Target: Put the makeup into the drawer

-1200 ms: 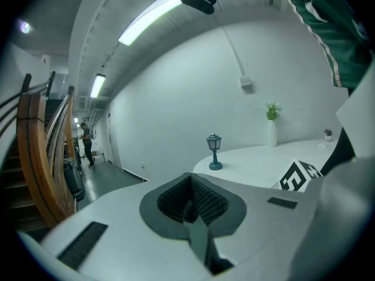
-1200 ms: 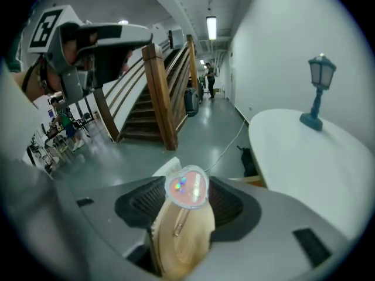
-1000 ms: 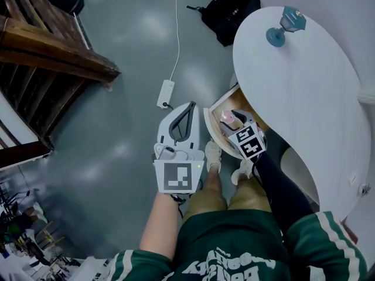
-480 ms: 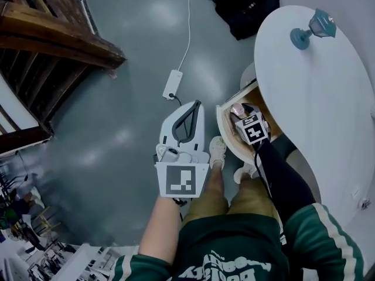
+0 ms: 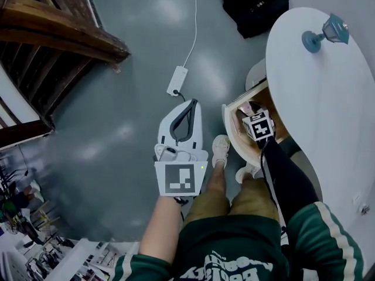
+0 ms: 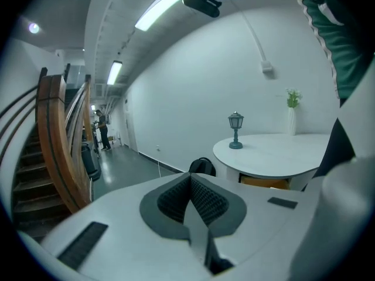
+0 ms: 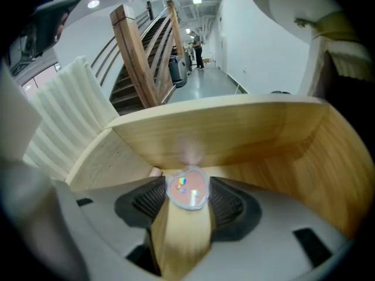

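A pink heart-shaped makeup compact (image 7: 187,191) sits pinched between the pads of my right gripper (image 7: 187,195), which is shut on it. That gripper (image 5: 247,111) points steeply down inside the open wooden drawer (image 5: 229,129), whose walls (image 7: 234,139) surround the compact; in the head view the compact (image 5: 246,108) shows as a pink spot at the jaw tips. Whether it touches the drawer floor I cannot tell. My left gripper (image 5: 191,104) hangs over the grey floor left of the drawer, shut with nothing in it; its ribbed pads meet in the left gripper view (image 6: 191,184).
The drawer hangs under a white rounded table (image 5: 328,110) bearing a small blue lamp (image 5: 326,35). A black backpack (image 5: 258,4) and a white power strip (image 5: 177,81) lie on the floor. A wooden staircase (image 5: 58,40) stands at left. The person's shoes (image 5: 221,151) are beside the drawer.
My right gripper has sunk deeper into the drawer with the compact still held. The left gripper has drifted a little and dipped.
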### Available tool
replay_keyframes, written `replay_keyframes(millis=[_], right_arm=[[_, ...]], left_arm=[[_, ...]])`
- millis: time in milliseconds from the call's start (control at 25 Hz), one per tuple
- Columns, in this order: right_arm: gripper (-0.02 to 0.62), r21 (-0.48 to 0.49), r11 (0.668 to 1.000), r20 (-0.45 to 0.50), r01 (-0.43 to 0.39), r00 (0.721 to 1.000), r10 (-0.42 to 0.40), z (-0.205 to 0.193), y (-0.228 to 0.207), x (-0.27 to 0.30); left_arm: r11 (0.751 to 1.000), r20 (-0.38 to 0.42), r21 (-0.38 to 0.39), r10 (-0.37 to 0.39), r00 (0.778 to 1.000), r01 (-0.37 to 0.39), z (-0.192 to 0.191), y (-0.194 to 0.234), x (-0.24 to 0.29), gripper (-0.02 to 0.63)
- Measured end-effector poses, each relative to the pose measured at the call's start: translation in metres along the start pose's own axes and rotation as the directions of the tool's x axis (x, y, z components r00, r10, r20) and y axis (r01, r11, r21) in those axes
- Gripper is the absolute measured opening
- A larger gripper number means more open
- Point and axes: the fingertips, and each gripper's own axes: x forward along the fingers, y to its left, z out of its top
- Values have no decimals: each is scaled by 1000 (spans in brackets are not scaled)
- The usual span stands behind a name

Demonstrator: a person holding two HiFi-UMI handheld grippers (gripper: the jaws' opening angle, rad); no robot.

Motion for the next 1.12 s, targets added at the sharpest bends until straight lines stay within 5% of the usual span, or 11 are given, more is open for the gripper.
replay_keyframes(millis=[680, 880, 1120], right_arm=[[267, 57, 997, 285, -55, 958, 37, 85, 67, -128], [261, 40, 999, 439, 9, 898, -26, 140, 70, -197], [244, 12, 993, 618, 117, 780, -99, 203, 60, -294]], left_arm=[[1000, 36, -16, 15, 999, -15, 32, 5, -22, 0], [1000, 48, -2, -11, 999, 11, 58, 9, -39, 0], [999, 54, 35, -43, 998, 41, 94, 1, -46, 0]])
